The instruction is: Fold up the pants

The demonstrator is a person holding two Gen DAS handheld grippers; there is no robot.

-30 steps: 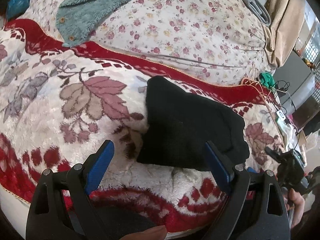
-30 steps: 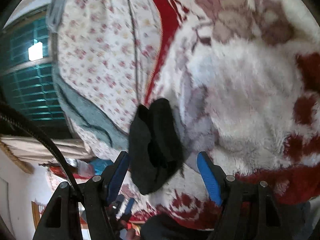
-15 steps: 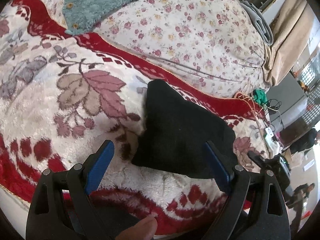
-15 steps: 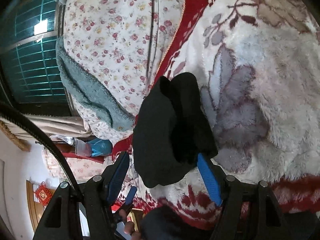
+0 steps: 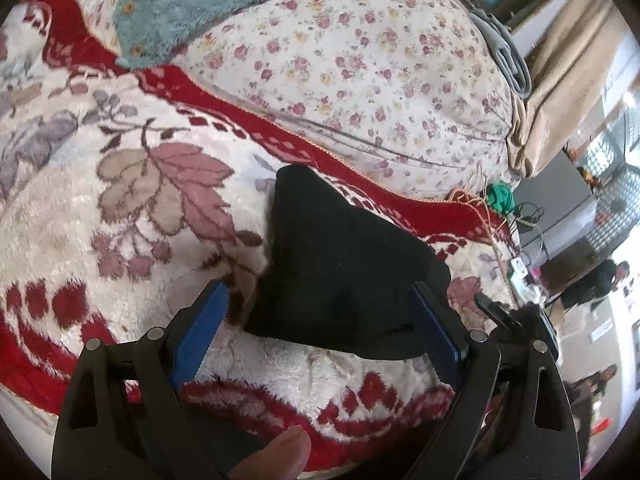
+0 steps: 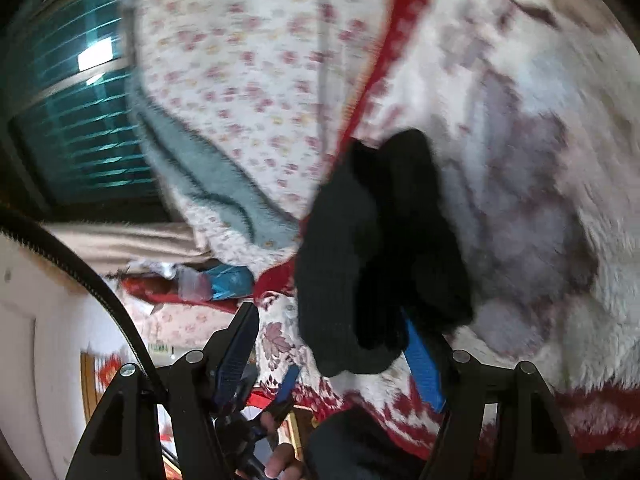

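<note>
- Surface: a plush white bed blanket with red border and mauve leaf pattern (image 5: 120, 240), deep pile, soft underneath. Behind it lie a floral-print quilt (image 5: 360, 60) and a teal fleece garment with buttons (image 5: 180, 12). Both are well apart from your work.
- Task item: black knit pants, folded into a thick compact bundle (image 5: 344, 264), lying on the plush blanket near its front edge, close to the red border.
- Left gripper (image 5: 320, 332): jaws spread wide, holding nothing. The near edge of the bundle sits between its blue pads (image 5: 200, 332), though contact cannot be confirmed.
- Right gripper (image 6: 332, 360): jaws likewise apart, gripping nothing. The bundle's end fills the gap and covers part of one blue pad (image 6: 424, 372). This view is blurred, so touching or not cannot be told.
- Risk, unfolding: the right view shows two loose lobes of cloth. If you close on only the top layer, lifting would likely peel the fold open.
- Risk, snagging: a low approach could catch blanket pile together with the knit, dragging both.
- Risk, shifting: a nudge from either finger may slide the bundle toward the bed edge.
- Risk, misjudged depth: black cloth hides its layer edges, so you may grip short.
</note>
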